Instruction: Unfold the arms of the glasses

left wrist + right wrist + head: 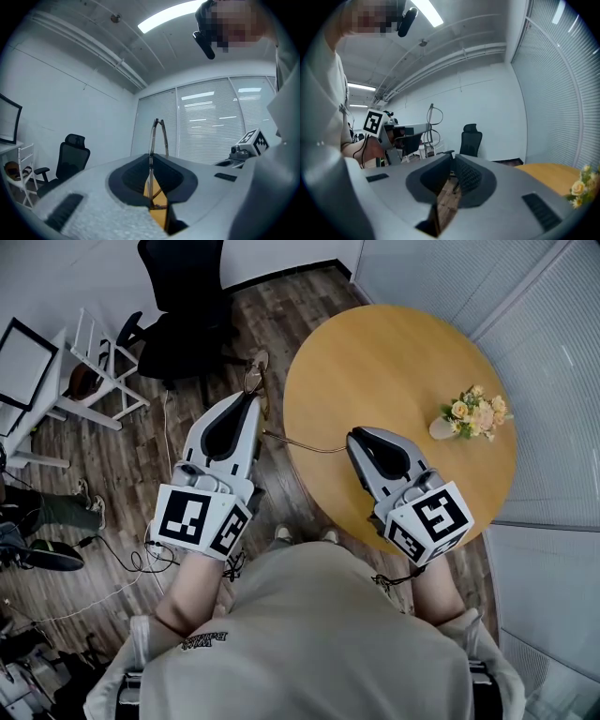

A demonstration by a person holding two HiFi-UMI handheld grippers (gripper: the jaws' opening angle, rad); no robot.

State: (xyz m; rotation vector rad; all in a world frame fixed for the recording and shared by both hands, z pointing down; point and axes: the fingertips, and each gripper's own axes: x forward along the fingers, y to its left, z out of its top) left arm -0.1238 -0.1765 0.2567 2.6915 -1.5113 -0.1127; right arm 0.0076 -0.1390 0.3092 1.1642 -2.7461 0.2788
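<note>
My left gripper (249, 407) is shut on the frame of a thin-rimmed pair of glasses (253, 381), held over the wooden floor beside the round table (394, 362). In the left gripper view the glasses (153, 136) stand edge-on, sticking up out of the closed jaws of the left gripper (151, 161). One glasses arm (302, 444) is swung out sideways and runs to the tip of my right gripper (353, 440), which is shut on its end. In the right gripper view the jaws of the right gripper (452, 158) meet at their tips, and the glasses (432, 117) show beyond them in the left gripper (405, 131).
A small bunch of flowers (473, 413) lies on the table's right side. A black office chair (183, 296) stands beyond the left gripper, a white rack (94, 371) to its left. Cables trail over the floor at left. Blinds cover the glass wall on the right.
</note>
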